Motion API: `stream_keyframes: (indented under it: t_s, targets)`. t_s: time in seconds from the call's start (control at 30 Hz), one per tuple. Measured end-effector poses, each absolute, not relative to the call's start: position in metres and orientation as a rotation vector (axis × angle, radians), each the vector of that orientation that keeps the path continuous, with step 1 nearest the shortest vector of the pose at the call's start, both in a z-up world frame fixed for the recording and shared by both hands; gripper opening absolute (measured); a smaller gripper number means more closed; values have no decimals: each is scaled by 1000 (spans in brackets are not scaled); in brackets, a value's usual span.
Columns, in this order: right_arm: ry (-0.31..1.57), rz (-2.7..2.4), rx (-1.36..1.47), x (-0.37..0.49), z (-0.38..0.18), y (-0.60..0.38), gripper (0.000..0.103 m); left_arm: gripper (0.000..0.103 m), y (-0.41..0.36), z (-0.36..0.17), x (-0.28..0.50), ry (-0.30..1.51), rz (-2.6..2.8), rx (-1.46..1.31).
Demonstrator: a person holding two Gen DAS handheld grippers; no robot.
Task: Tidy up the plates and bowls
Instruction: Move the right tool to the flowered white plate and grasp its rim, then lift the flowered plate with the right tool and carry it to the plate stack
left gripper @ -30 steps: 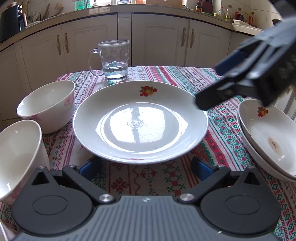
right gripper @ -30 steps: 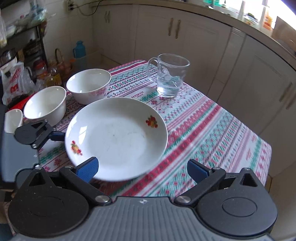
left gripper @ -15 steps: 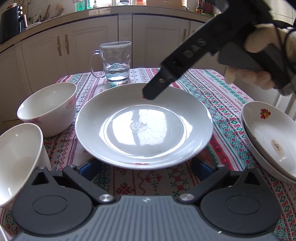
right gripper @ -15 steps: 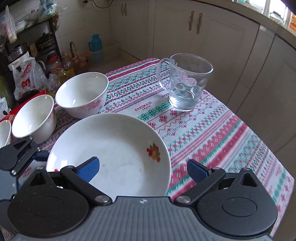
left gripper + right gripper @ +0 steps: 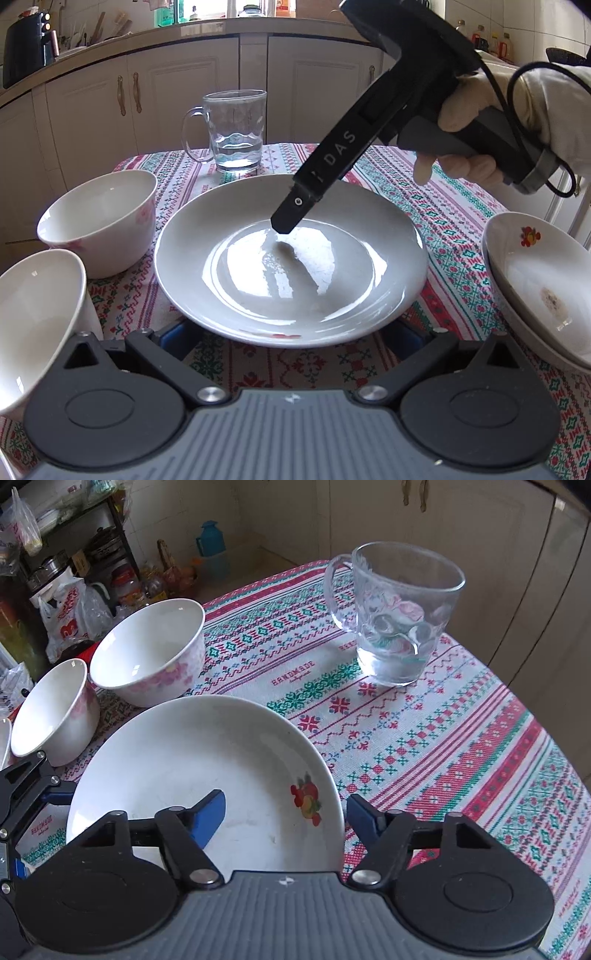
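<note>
A white plate (image 5: 291, 258) with a fruit motif lies in the middle of the patterned tablecloth; it also shows in the right wrist view (image 5: 207, 775). My left gripper (image 5: 291, 332) is open, its blue pads under the plate's near rim. My right gripper (image 5: 284, 816) is open and straddles the plate's far rim, one finger (image 5: 295, 210) over the plate's middle. Two white bowls (image 5: 99, 221) (image 5: 33, 314) stand left of the plate. Stacked plates (image 5: 535, 280) sit at the right.
A glass mug (image 5: 236, 133) with some water stands behind the plate, also seen from the right wrist (image 5: 399, 616). Cream kitchen cabinets (image 5: 147, 96) run behind the table. A cluttered shelf with bags (image 5: 66, 590) stands beyond the table's left side.
My right gripper has come down over the plate, from above its right side to its far rim. My left gripper has stayed at the near rim.
</note>
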State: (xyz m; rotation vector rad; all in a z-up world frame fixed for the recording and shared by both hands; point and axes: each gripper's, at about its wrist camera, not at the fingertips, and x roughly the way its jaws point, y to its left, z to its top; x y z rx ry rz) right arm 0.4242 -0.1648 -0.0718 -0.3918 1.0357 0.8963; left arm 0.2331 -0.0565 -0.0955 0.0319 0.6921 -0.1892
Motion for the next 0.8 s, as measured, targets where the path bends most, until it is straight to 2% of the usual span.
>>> stream_keyframes:
  t_s: [0.17,0.8]
  targets:
    - [1049,926,-380,429,-74,-164,70,101,-58,-97,234,692,-185,31]
    - [1088,983,-291,431,-69,-177,71,101,-63,-96,230,696,-181,87]
